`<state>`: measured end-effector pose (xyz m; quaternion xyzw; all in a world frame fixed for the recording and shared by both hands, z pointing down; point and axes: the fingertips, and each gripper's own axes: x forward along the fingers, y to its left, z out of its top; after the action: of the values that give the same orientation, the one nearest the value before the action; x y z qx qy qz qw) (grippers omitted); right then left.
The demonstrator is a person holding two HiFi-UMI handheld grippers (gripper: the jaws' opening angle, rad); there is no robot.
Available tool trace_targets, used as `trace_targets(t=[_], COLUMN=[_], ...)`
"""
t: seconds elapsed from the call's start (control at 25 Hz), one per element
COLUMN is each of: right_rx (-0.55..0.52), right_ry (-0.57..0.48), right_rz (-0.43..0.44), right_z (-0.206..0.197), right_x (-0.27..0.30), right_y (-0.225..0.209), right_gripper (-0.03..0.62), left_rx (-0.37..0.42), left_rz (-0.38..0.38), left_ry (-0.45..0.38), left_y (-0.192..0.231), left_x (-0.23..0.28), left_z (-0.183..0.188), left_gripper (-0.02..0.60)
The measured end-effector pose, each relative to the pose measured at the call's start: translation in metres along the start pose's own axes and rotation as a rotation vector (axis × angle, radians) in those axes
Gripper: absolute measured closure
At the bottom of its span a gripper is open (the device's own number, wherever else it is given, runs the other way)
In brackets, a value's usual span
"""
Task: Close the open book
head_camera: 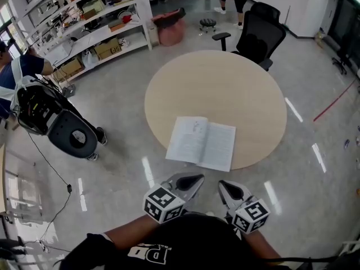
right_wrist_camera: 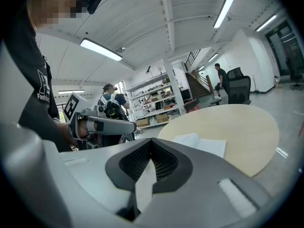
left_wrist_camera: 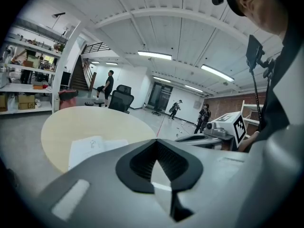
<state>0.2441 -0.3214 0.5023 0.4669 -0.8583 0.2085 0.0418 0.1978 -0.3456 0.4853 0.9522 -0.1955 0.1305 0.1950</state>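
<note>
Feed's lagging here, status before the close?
Left gripper, right gripper shut, empty, short of table. Book open flat near table edge. Nothing on it.

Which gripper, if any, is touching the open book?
Apart, both. The head view shows the left gripper and right gripper short of the table edge, with bare floor between them and the open book.

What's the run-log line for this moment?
book: open on round table, untouched | left gripper: shut, empty, short of table | right gripper: shut, empty | closing: not started

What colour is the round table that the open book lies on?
Pale beige table, clearest in the head view.
</note>
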Motion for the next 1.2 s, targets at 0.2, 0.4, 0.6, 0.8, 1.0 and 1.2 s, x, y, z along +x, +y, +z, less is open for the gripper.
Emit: trace_targets(t=[0.2, 0.4, 0.6, 0.8, 1.0, 1.2], right_rx=[0.005, 0.015, 0.053, 0.054, 0.035, 0.031], right_ry=[0.034, 0.058, 0.072, 0.086, 0.156, 0.170], right_rz=[-0.049, -0.119, -0.180, -0.194, -0.205, -0.204], right_z=[0.000, -0.004, -0.002, 0.006, 0.002, 0.012], right_x=[0.044, 0.081, 0.103, 0.117, 0.127, 0.130], right_y=[-0.007, -0.005, 0.001, 0.008, -0.009, -0.022], right_gripper=[0.586, 0.586, 0.586, 0.586, 0.586, 0.586], left_rx=[-0.023, -0.063, -0.091, -0.120, -0.175, -0.301], left_rz=[0.026, 0.094, 0.106, 0.099, 0.156, 0.194], left_ry=[0.013, 0.061, 0.090, 0.079, 0.061, 0.140], left_y=[0.075, 0.162, 0.212, 0.239, 0.262, 0.294], left_x=[-0.014, -0.040, -0.061, -0.062, -0.054, -0.035], left_z=[-0.002, -0.024, -0.035, -0.037, -0.060, -0.117], left_gripper=[0.574, 0.574, 0.574, 0.574, 0.574, 0.574])
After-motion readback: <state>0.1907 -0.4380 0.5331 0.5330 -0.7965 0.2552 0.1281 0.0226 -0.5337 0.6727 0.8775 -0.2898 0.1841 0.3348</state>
